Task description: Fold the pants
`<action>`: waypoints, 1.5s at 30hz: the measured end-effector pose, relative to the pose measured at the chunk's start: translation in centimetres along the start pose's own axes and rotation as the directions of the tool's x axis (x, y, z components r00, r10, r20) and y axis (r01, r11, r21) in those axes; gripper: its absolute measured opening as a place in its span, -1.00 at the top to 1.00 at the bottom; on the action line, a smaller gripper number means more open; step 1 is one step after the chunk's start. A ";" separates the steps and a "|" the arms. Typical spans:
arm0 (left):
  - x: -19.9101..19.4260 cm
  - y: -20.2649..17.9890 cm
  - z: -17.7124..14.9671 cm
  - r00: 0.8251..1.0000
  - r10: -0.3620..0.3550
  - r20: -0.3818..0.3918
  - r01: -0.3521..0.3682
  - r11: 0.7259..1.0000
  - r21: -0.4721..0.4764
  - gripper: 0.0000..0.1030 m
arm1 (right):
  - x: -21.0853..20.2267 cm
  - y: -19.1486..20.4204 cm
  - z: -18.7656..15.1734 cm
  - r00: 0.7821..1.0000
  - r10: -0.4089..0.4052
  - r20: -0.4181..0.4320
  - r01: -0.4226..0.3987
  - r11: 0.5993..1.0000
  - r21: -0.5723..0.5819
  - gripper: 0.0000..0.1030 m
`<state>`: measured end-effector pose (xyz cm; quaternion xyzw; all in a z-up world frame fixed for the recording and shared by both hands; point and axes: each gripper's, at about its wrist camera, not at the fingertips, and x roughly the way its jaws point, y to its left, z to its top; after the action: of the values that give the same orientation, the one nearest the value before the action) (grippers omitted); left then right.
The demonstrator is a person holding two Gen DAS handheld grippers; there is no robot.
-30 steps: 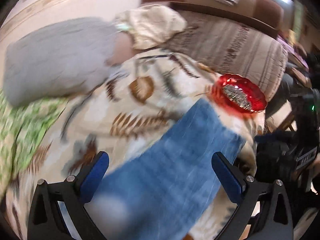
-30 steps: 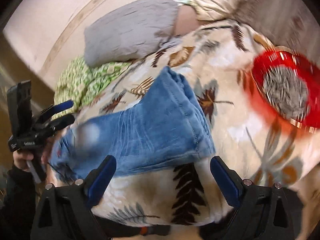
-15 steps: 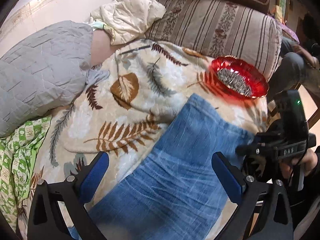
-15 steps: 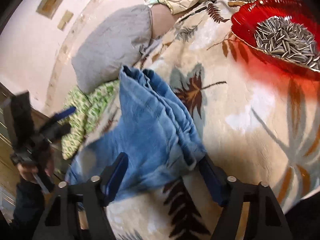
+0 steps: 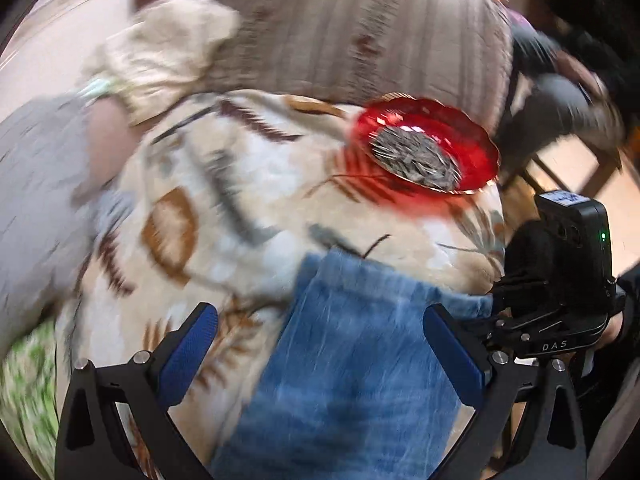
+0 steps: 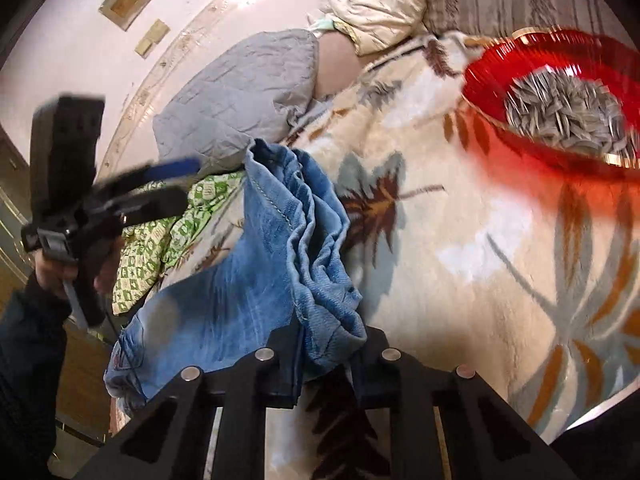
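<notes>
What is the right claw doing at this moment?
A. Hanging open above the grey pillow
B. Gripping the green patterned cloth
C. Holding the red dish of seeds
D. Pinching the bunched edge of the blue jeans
D: in the right wrist view, the right claw is closed on the gathered edge of the jeans, while the red dish sits untouched on the leaf-print blanket.

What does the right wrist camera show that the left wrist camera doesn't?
Only the right wrist view shows the right gripper with jaws shut on the bunched hem of the blue denim pants.

Only the left wrist view shows the left gripper with jaws open above the pants.

Both show the red glass bowl of sunflower seeds and the leaf-print blanket.
</notes>
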<state>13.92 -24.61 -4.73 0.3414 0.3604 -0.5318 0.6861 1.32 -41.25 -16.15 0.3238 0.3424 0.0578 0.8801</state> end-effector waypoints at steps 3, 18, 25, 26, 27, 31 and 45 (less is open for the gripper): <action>2.8 -0.9 1.5 0.998 -0.034 -0.060 0.036 0.999 0.040 -0.98 | 0.3 -0.7 -0.1 1.000 0.017 -0.014 -0.017 0.999 0.027 0.62; 7.3 -0.7 1.6 0.976 -0.137 -0.170 0.131 0.990 -0.048 0.18 | 1.1 -1.3 0.2 0.999 0.035 -0.038 -0.034 0.999 0.031 0.62; 6.6 -0.5 1.4 0.983 -0.119 -0.143 0.107 0.990 -0.088 0.61 | 0.8 -0.8 0.3 0.999 0.023 -0.026 -0.023 1.000 0.013 0.63; 6.1 -0.6 1.7 0.985 -0.114 -0.128 0.104 0.991 -0.080 0.65 | 0.6 -0.6 0.4 0.999 0.028 -0.016 -0.028 1.000 0.010 0.63; 5.7 -0.6 2.0 0.987 -0.113 -0.116 0.105 0.992 -0.074 0.67 | 0.3 -0.4 0.6 1.000 0.029 -0.004 -0.029 1.000 0.004 0.63; 4.8 -0.2 4.0 0.992 -0.094 -0.078 0.090 0.995 -0.053 0.71 | -0.7 -0.1 1.8 0.999 0.029 0.044 -0.029 1.000 0.003 0.64; 8.5 0.3 7.4 0.989 -0.082 -0.122 0.074 0.995 -0.074 0.73 | -0.6 -3.5 4.5 0.996 -0.077 0.051 0.073 0.994 0.080 0.64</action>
<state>16.72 -34.97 -8.27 0.3357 0.4340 -0.5230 0.6523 3.32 -46.58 -15.42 0.3464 0.3327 0.0024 0.8771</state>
